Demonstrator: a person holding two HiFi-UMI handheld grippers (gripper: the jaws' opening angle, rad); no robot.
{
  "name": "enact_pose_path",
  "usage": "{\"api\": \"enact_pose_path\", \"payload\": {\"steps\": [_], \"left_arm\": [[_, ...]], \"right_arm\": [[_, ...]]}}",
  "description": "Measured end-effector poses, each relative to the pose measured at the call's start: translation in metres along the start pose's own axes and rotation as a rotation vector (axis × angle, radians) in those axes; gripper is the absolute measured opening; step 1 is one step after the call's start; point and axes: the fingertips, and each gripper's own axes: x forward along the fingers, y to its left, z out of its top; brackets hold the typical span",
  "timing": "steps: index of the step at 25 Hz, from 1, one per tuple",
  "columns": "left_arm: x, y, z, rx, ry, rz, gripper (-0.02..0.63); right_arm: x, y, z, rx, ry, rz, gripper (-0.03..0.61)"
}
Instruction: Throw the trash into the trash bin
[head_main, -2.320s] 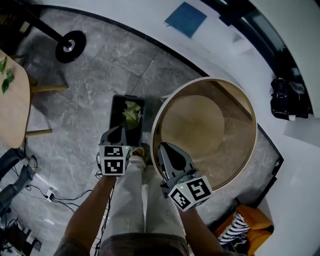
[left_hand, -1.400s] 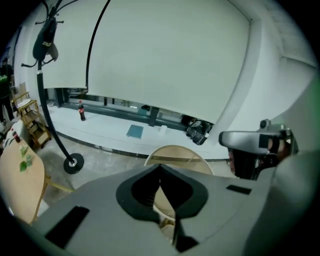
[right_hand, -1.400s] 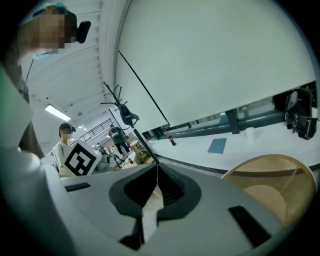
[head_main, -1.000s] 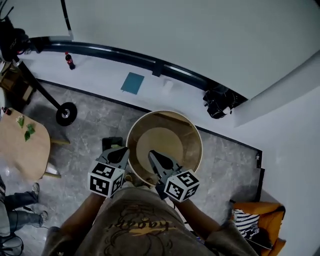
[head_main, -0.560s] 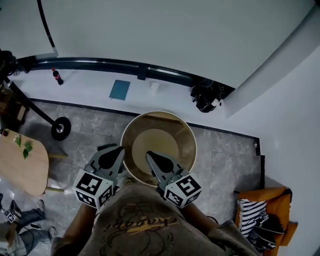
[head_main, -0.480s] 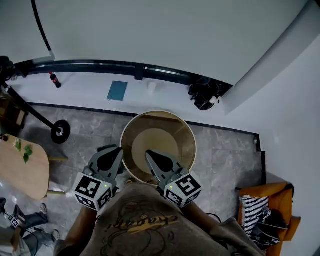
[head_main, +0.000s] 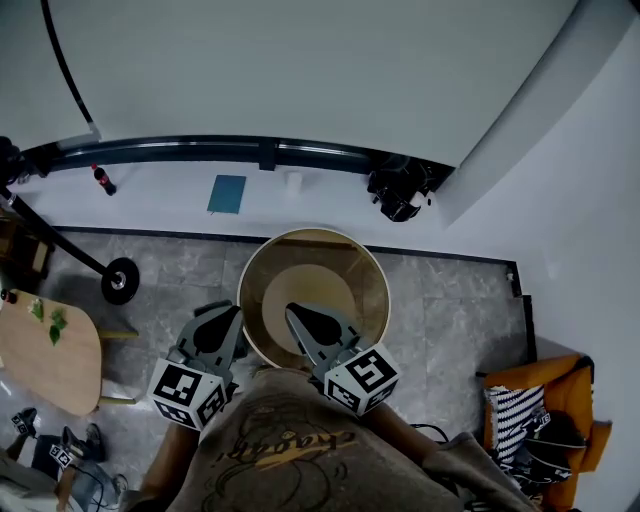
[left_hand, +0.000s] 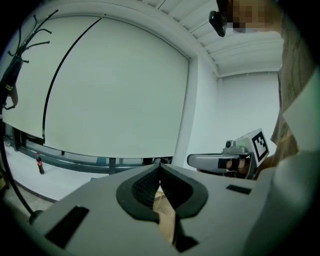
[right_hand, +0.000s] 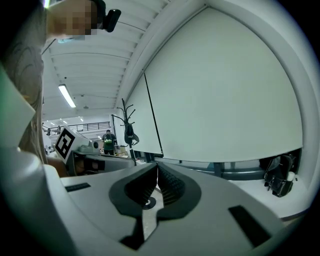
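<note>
An open office or studio hall: grey stone floor tiles (head_main: 450, 300), a wide white blind (head_main: 300, 70) across the head view's top, 1 round wooden table (head_main: 352, 272) at centre, and a coat stand (right_hand: 128, 129) and ceiling strip light (right_hand: 66, 95) at the right gripper view's left.

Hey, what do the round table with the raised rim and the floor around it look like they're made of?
Round table: probably wood or veneer, matte, going by the tan-brown tone and paler rim edge. Floor: stone or stone-look tile, smooth; it is grey with pale veining and straight joints.
</note>
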Motion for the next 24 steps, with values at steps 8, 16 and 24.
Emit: {"api": "enact_pose_path", "payload": {"steps": [8, 16, 24], "left_arm": [[-0.004, 0.002, -0.01, -0.016, 0.022, 0.018, 0.019], [-0.004, 0.001, -0.019, -0.038, 0.032, 0.021, 0.018], [-0.006, -0.001, -0.02, -0.07, 0.029, 0.03, 0.019]], "right_arm": [[-0.001, 0.005, -0.005, 0.007, 0.004, 0.006, 0.02], [-0.003, 0.006, -0.01, 0.015, 0.007, 0.002, 0.02], [-0.005, 0.005, -0.012, 0.014, 0.009, -0.006, 0.02]]}}
